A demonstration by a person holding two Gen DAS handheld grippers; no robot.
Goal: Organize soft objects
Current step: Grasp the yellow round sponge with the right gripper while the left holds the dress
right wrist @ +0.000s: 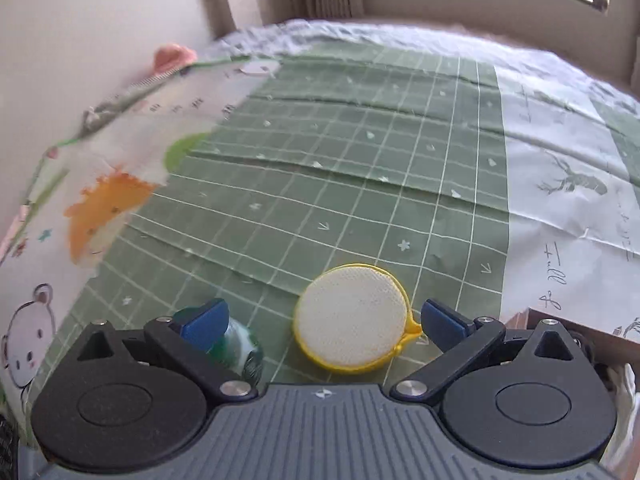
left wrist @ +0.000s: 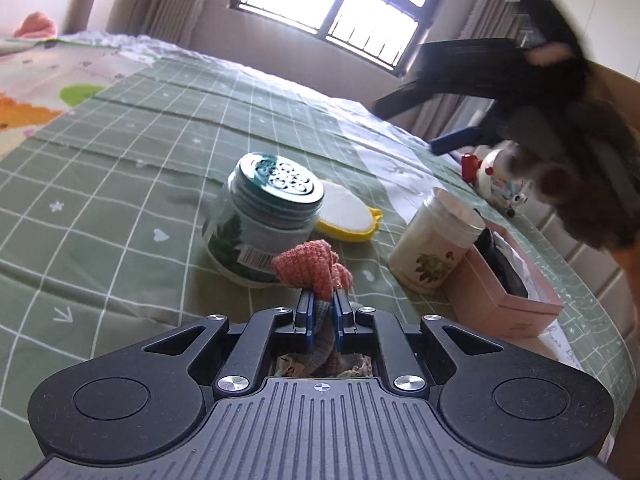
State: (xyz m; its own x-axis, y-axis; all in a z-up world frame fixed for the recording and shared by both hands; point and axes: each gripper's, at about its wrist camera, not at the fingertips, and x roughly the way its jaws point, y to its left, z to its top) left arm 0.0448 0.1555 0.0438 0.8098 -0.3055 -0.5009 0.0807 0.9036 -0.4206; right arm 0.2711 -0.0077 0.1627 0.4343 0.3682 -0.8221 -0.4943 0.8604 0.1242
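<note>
Bed: green grid-pattern cover, serving as the work surface; all items rest on it.
Pink box: open-topped, at the right edge of the bed in the left wrist view, already holding dark and white soft material. Judged the likely collection point.
Green-lidded jar: upright, just ahead of the left gripper, directly behind the held cloth.
Cream jar: upright, touching or just beside the pink box's near corner.
Round pad: white face, yellow rim, lying flat near the green-lidded jar.
Knitted cloth: salmon-pink, bunched, lifted clear of the cover.
Left gripper: fingers pressed together, pinching the knitted cloth; the loose end stands above the fingertips.
Right gripper: jaws spread wide, poised over the round pad, which sits between the fingers; contact not confirmed.
Step in hand: judged to be carrying the cloth to the box while the right gripper lines up on the pad.
Recommended practice: hold the pinch firm, pass right of the cream jar without clipping it, release over the box opening. For the pad, lower the fingers to straddle the rim before closing.
</note>
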